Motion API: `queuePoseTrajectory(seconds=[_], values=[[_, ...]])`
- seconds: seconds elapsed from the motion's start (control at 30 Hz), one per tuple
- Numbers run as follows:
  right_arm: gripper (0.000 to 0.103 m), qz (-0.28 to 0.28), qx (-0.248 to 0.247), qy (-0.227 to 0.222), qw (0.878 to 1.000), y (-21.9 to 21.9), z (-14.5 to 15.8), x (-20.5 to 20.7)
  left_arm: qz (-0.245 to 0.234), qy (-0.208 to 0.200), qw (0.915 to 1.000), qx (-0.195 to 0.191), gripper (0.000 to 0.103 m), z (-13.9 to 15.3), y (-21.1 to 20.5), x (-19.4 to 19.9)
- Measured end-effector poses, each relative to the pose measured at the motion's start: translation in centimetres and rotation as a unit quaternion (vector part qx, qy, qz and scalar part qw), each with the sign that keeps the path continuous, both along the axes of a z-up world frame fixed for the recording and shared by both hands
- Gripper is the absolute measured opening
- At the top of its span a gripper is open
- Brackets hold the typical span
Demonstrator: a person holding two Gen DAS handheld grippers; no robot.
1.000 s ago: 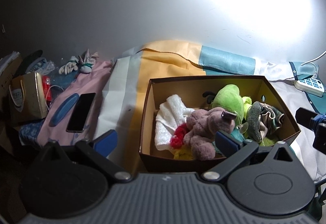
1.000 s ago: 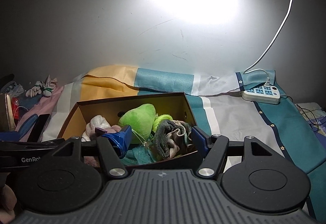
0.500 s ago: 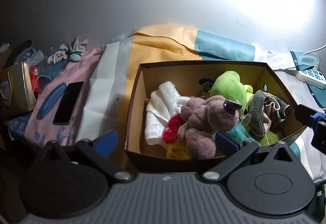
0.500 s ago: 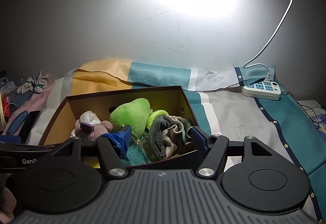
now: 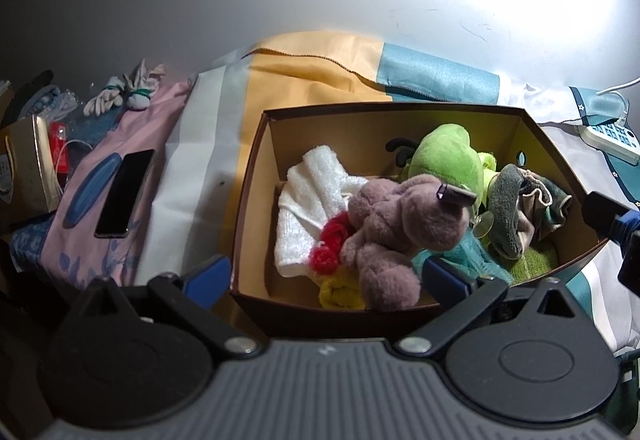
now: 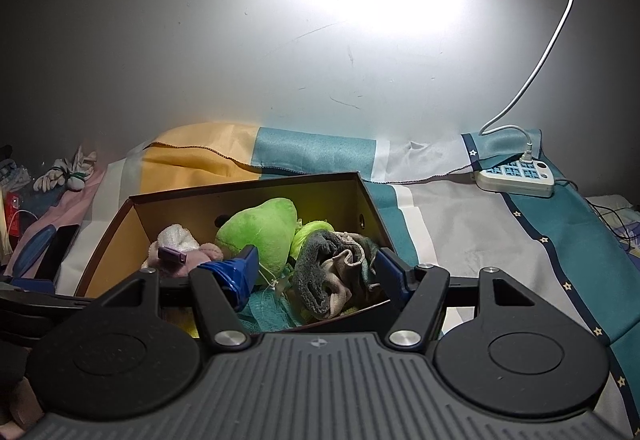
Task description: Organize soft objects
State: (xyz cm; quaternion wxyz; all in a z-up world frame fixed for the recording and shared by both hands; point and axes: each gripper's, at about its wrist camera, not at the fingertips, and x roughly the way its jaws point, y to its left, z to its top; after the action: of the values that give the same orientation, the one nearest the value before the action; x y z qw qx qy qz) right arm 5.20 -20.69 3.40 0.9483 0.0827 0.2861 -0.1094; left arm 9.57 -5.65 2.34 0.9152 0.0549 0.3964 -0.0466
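A brown cardboard box (image 5: 256, 175) stands on a striped cloth and holds soft things: a mauve plush toy (image 5: 400, 228), a green plush (image 5: 448, 155), a white towel (image 5: 312, 195), a grey sock bundle (image 5: 516, 211) and red and yellow knitted pieces (image 5: 332, 248). My left gripper (image 5: 326, 276) is open and empty at the box's near wall. My right gripper (image 6: 316, 268) is open and empty over the box's (image 6: 360, 195) near right corner, with the grey socks (image 6: 328, 272) and green plush (image 6: 260, 232) between its fingers' lines.
A black phone (image 5: 124, 191) lies on a pink cloth left of the box. A tied glove bundle (image 5: 124, 95) lies far left by the wall. A white power strip (image 6: 516, 179) with a cable sits at the back right. Boxes and clutter (image 5: 28, 167) crowd the left edge.
The left gripper has moved closer over the box, which now looms larger and lower in its view. The right gripper has drifted slightly. Both stayed open and empty.
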Motion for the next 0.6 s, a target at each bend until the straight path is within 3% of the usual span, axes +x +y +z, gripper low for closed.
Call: queuePoseTrajectory(seconds=[0.6], values=[[0.05, 0.003, 0.003, -0.001, 1.0, -0.1, -0.27, 0.11, 0.001, -0.001, 1.0, 0.005, 0.102, 0.02, -0.36, -0.81]])
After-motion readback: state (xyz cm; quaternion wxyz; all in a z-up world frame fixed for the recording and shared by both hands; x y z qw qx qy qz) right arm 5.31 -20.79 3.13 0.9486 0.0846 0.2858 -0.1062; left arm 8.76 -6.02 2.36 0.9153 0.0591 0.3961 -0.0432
